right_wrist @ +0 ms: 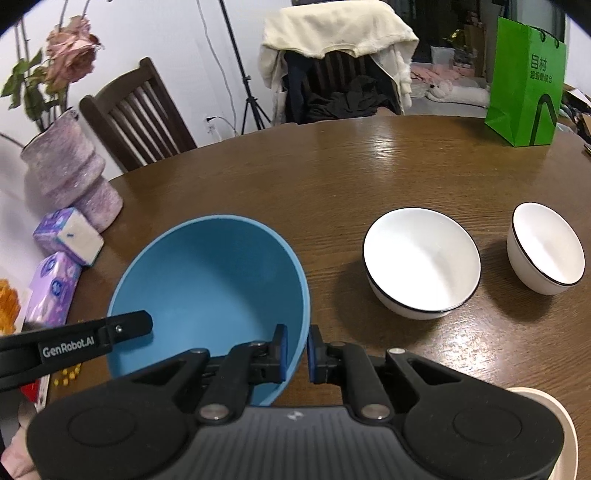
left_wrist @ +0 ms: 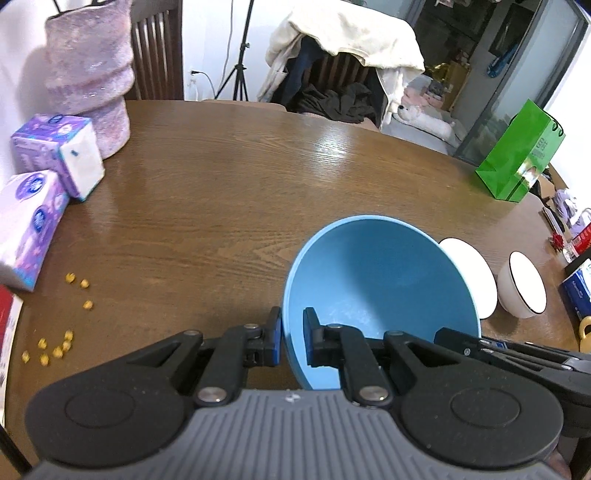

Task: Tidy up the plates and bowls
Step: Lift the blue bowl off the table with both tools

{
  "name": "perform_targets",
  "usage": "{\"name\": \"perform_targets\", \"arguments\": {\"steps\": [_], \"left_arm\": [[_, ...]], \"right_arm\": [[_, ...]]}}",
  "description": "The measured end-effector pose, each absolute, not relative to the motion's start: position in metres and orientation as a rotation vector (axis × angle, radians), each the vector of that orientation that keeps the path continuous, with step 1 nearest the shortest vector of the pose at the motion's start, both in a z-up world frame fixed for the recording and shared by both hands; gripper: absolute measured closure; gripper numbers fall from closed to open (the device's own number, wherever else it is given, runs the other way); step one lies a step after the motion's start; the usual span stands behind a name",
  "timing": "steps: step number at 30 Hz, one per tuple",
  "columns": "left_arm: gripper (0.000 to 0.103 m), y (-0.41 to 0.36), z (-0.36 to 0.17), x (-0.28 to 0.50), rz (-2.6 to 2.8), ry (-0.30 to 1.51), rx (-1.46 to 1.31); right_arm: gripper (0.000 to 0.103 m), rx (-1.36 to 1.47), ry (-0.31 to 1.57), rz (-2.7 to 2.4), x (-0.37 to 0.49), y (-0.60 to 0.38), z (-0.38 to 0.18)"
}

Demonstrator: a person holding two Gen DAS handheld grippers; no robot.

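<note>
we see the left gripper (left_wrist: 292,338) clamped on the near-left rim of the blue bowl (left_wrist: 380,291), one pad outside the wall and one inside. the right gripper (right_wrist: 296,349) is clamped on the same bowl's near-right rim, again one pad on each side of the wall. in the right wrist view the blue bowl (right_wrist: 207,280) sits tilted, its opening turned toward the cameras, held between the two grippers above the wooden table (right_wrist: 332,177); whether its base touches the table we cannot tell.

just right of the blue bowl stands a large white bowl (right_wrist: 421,258) with a dark rim line, and beside that, apart from it, a small white bowl (right_wrist: 546,247) of the same style. both rest upright on the table.

further out: a green paper bag (right_wrist: 524,77) at the far right edge of the table, a pink textured vase (right_wrist: 66,173) at the far left, and two purple tissue packs (left_wrist: 55,155) near the vase. small yellow bits (left_wrist: 55,343) lie scattered on the table's left side. beyond the table, a chair draped with cream cloth (right_wrist: 340,33) and a dark tripod (right_wrist: 251,96).
</note>
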State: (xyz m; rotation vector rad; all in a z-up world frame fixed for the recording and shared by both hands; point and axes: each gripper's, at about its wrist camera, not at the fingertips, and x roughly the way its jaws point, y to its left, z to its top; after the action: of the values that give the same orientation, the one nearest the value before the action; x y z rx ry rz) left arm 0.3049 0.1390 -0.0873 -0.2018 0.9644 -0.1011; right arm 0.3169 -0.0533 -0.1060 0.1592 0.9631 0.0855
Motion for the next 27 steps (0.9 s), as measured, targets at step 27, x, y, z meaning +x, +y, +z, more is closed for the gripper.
{"name": "perform_targets", "arguments": {"steps": [27], "left_arm": [[0.090,0.119,-0.046,0.177,0.104,0.920,-0.220]], "right_arm": [[0.093,0.066,0.952,0.318,0.223,-0.070,-0.075]]}}
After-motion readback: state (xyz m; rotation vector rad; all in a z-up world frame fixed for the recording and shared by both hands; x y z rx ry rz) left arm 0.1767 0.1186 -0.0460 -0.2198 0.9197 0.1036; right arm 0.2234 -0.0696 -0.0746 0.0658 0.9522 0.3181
